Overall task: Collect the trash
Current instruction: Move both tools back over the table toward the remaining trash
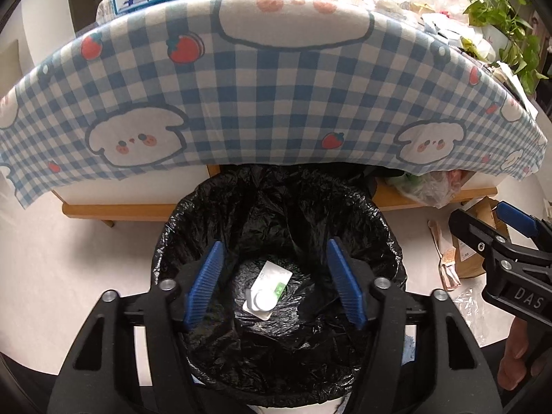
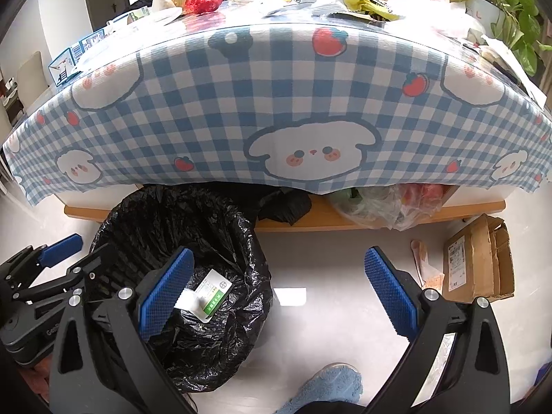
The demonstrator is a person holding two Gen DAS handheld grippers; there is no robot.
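While both hand-held grippers, left (image 1: 274,284) & right (image 2: 281,295), gape empty, checked tablecloth (image 2: 220,110) overhangs lined bin (image 1: 276,214) on pale floor (image 2: 331,262).

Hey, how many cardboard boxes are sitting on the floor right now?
1: the opened cardboard box lies on the floor right of the trash bin, near the table's edge. Others may be hidden under the tablecloth.

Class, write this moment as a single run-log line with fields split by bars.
left gripper: open, empty, over lined bin | right gripper: open, empty, over floor | white-green packet: in bin | cardboard box: on floor
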